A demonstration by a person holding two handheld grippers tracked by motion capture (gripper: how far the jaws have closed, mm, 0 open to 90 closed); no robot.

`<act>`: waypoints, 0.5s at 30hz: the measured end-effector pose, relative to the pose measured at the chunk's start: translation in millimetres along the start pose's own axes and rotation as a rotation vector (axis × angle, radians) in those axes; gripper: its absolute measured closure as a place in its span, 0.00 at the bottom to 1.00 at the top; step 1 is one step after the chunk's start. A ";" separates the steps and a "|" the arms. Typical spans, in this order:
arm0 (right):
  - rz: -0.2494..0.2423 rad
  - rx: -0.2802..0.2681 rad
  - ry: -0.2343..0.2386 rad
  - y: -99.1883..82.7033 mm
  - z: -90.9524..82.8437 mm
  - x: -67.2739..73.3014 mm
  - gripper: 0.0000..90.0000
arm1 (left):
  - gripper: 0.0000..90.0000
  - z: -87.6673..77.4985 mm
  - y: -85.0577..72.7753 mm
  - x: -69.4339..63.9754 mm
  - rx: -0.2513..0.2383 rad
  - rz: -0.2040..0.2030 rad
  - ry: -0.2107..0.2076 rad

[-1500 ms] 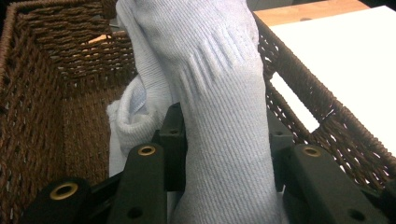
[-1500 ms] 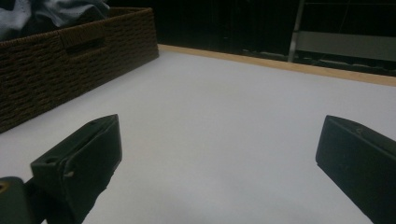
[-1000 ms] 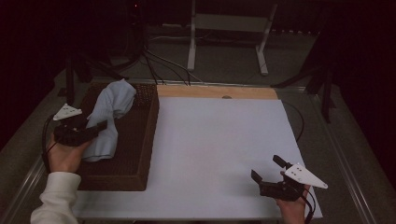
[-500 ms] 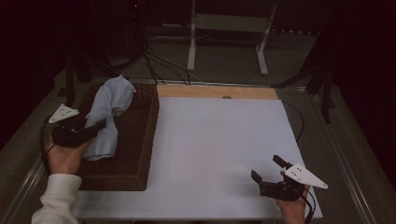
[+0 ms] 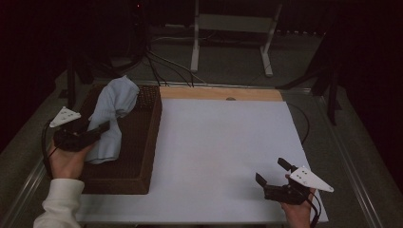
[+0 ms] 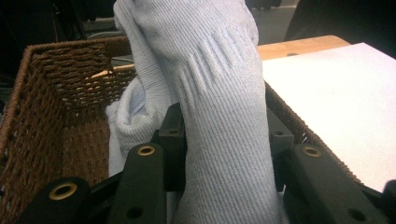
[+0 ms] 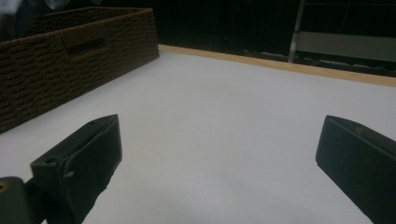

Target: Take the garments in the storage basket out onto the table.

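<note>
**Pale blue sock gripped over wicker basket**

Pale blue sock (image 6: 219, 93): soft ribbed knit, fine lengthwise lines, small puckers near the pinch, toe end bunched and folded. Draped at 10 o'clock on the desk (image 5: 223, 156), hanging into a brown wicker basket (image 5: 138, 156) and reaching its far rim. Basket rectangular, coarse woven walls, slot handle in one side. Left gripper (image 6: 224, 140) with black plastic fingers (image 6: 170, 140) clamped on the sock's middle. Right gripper (image 5: 275, 173) at 5 o'clock, fingers (image 7: 88, 154) spread wide, holding nothing, over the smooth white sheet. Bare wood strip along the far edge.
</note>
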State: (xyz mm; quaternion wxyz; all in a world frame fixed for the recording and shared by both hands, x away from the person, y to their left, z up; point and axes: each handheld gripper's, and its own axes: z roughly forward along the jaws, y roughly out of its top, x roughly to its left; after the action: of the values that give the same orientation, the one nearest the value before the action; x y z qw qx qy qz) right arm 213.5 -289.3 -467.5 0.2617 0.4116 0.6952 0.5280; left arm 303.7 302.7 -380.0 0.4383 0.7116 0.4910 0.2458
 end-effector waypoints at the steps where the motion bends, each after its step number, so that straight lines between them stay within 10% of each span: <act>1: 0.001 0.000 0.000 0.0 -0.1 0.0 0.01 | 0.69 -0.1 0.4 -0.6 0.001 0.002 -0.002; 15: 0.002 0.000 0.003 -0.1 0.3 0.1 0.01 | 0.69 -1.3 5.3 -9.6 -0.011 0.016 -0.023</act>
State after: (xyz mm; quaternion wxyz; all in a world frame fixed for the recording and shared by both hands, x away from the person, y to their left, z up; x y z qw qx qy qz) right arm 213.7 -289.1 -467.7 0.2603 0.4115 0.6951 0.5290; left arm 301.4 293.6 -373.9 0.4456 0.7160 0.4788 0.2438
